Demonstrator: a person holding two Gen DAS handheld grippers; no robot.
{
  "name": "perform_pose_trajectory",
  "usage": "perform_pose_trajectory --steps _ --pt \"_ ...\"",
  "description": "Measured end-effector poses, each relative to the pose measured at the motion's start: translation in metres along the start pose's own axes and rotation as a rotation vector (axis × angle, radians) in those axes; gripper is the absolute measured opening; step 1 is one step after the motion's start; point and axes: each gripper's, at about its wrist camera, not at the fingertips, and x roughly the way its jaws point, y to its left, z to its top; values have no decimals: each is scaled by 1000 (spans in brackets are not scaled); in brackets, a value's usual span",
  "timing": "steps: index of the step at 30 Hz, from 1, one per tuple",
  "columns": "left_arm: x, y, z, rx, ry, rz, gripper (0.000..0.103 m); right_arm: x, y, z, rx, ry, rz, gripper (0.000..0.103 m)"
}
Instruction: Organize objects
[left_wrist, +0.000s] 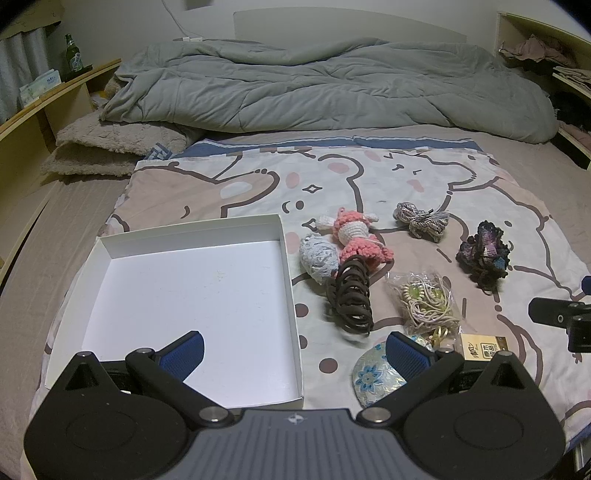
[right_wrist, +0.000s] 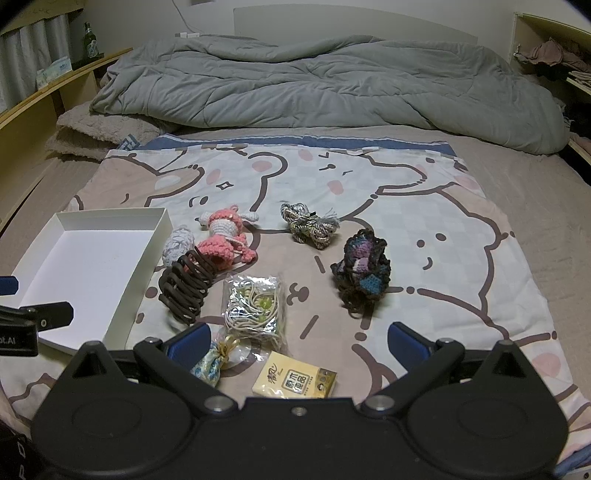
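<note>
An empty white box (left_wrist: 192, 236) (right_wrist: 99, 218) lies on a cartoon bear sheet. Right of it lie a pink crochet doll (left_wrist: 354, 232) (right_wrist: 225, 236), a pale yarn ball (left_wrist: 318, 256) (right_wrist: 178, 240), a brown hair claw (left_wrist: 351, 295) (right_wrist: 186, 288), a bag of cords (left_wrist: 424, 299) (right_wrist: 256, 306), a grey braided cord bundle (left_wrist: 421, 219) (right_wrist: 310, 223), a dark crochet piece (left_wrist: 484, 253) (right_wrist: 364, 271), a floral pouch (left_wrist: 373, 373) (right_wrist: 212, 363) and a tissue pack (left_wrist: 484, 347) (right_wrist: 295, 376). My left gripper (left_wrist: 295, 350) is open over the box's near right edge. My right gripper (right_wrist: 299, 341) is open above the tissue pack.
A rumpled grey duvet (left_wrist: 325, 88) (right_wrist: 325, 85) covers the far half of the bed. A fuzzy beige blanket (left_wrist: 114, 144) lies at the far left. Wooden shelves run along both sides, with a green bottle (left_wrist: 72, 55) on the left one.
</note>
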Motion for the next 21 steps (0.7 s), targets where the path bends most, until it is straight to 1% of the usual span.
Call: perform_pose_trajectory --steps 21 --pt "0 -4 -1 2 2 0 103 0 0 0 1 2 1 103"
